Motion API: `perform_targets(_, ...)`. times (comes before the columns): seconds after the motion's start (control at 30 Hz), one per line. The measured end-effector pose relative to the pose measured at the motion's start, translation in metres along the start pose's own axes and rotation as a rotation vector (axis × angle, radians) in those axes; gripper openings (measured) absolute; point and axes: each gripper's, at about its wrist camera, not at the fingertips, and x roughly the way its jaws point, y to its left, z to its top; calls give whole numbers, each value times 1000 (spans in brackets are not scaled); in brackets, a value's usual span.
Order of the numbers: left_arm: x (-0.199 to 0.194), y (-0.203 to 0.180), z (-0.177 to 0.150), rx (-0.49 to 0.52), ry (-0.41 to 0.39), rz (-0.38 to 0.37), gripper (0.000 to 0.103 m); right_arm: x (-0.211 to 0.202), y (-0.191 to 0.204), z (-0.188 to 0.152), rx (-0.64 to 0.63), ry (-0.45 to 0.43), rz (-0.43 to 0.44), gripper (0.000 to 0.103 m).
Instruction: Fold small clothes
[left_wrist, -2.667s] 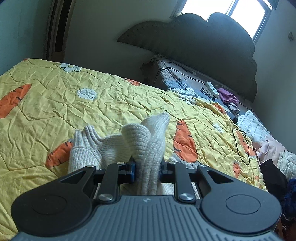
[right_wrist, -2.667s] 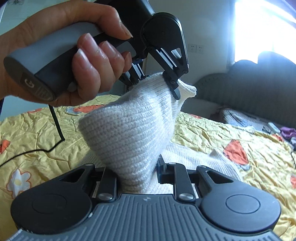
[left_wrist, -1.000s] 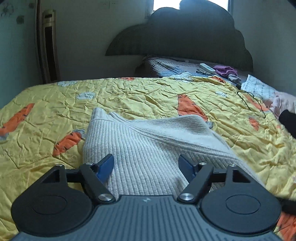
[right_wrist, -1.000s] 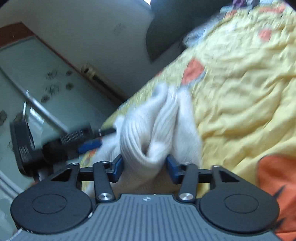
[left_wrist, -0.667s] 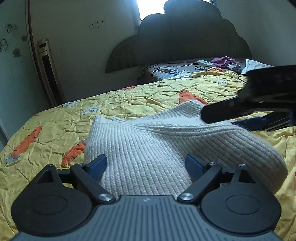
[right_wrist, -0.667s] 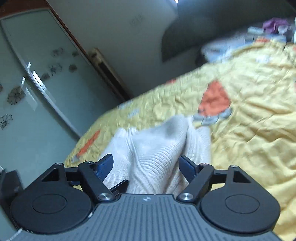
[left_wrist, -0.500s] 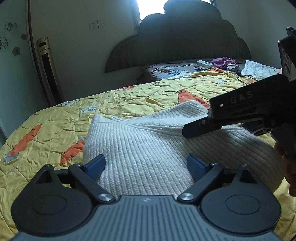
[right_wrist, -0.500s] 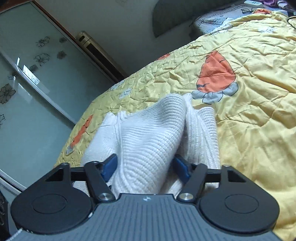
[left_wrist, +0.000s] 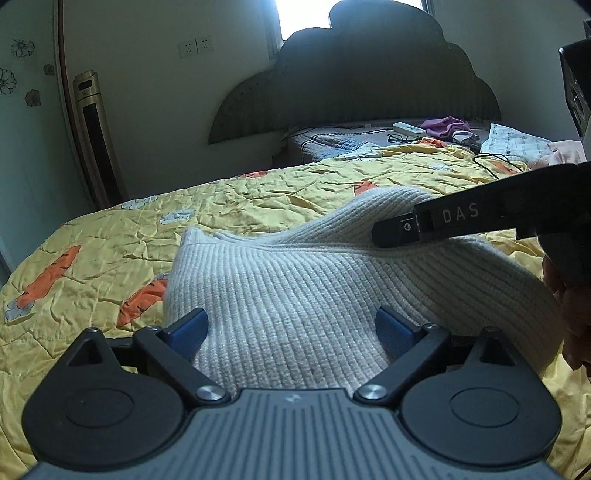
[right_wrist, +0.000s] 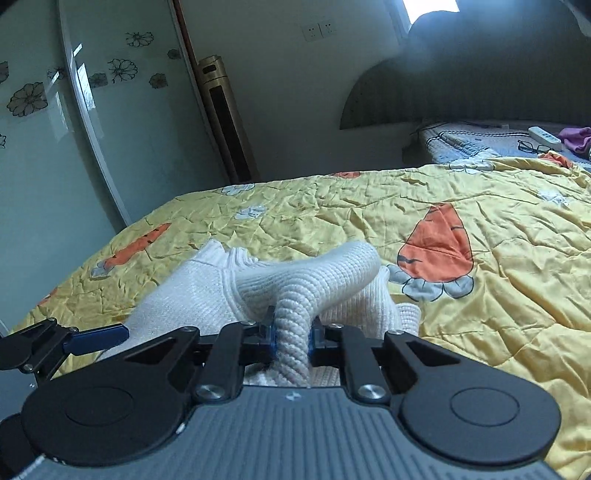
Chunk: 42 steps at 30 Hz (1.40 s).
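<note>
Left gripper (left_wrist: 291, 328) spread wide over white knit sweater (left_wrist: 295, 295), right gripper (right_wrist: 291, 338) just clamped its raised fold, yellow quilt (right_wrist: 480, 314).

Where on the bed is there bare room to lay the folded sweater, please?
The yellow quilt lies bare right of the white sweater, around the carrot print, and beyond the sweater. The head end is crowded: glasses, remote, purple cloth.

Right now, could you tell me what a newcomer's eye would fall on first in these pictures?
Probably the white knit garment, lying rumpled in the middle of the yellow carrot-print quilt. The right gripper has just closed and is shut on a bunched fold of it, while the left gripper is open, its blue fingers spread either side of the knit. Behind, a dark cloud-shaped headboard stands under a bright window.
</note>
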Motion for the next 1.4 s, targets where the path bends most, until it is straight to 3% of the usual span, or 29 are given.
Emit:
perform_targets(0.2, -6, 7, 4, -57, 6, -38, 98, -17, -6, 4, 48, -49, 24, 17)
perform_targets(0.33, -1, 0, 3, -15, 32, -26, 103, 7, -17, -6, 80, 64, -1, 18)
perform_targets(0.37, 0, -2, 1, 1, 33, -13, 103, 9, -21, -10, 102, 66, -8, 29)
perform_targets(0.43, 0, -7, -2, 25, 25, 3, 103, 5, -31, -13, 167, 57, 3, 41)
perform_targets(0.53, 1, -8, -3, 31, 20, 11, 103, -10, -39, -13, 236, 41, 0, 45)
perform_targets(0.67, 2, -8, -3, 27, 17, 15, 103, -41, -25, -14, 181, -40, -20, 46)
perform_targets(0.77, 2, -10, -4, 35, 12, 22, 103, -53, -9, -15, 111, -69, 41, 46)
perform_targets(0.87, 2, -10, -5, 36, 10, 21, 103, -46, 0, -17, 72, -21, 107, 47)
perform_targets(1.0, 0, -11, -5, 54, 10, 15, 103, -18, 2, -30, -49, 91, -52, 37)
perform_targets(1.1, -14, 9, -1, 3, -29, -46, 103, -28, -7, -28, 21, 58, -12, 38)
perform_targets(1.13, -17, 22, 1, -36, -53, -59, 103, -35, -11, -27, 51, 30, 7, 44)
perform_targets(1.17, -18, 37, 3, -74, -65, -66, 103, -40, -17, -25, 77, 6, 5, 71)
perform_targets(1.23, -10, 68, 8, -162, -52, -95, 103, -45, -31, -22, 103, -34, -40, 103)
perform_targets(1.3, 10, 101, 13, -275, 19, -167, 103, -36, -49, -20, 150, 19, -17, 102)
perform_targets(1.4, 47, 138, 10, -450, 146, -320, 103, -14, -72, -23, 281, 99, 86, 100)
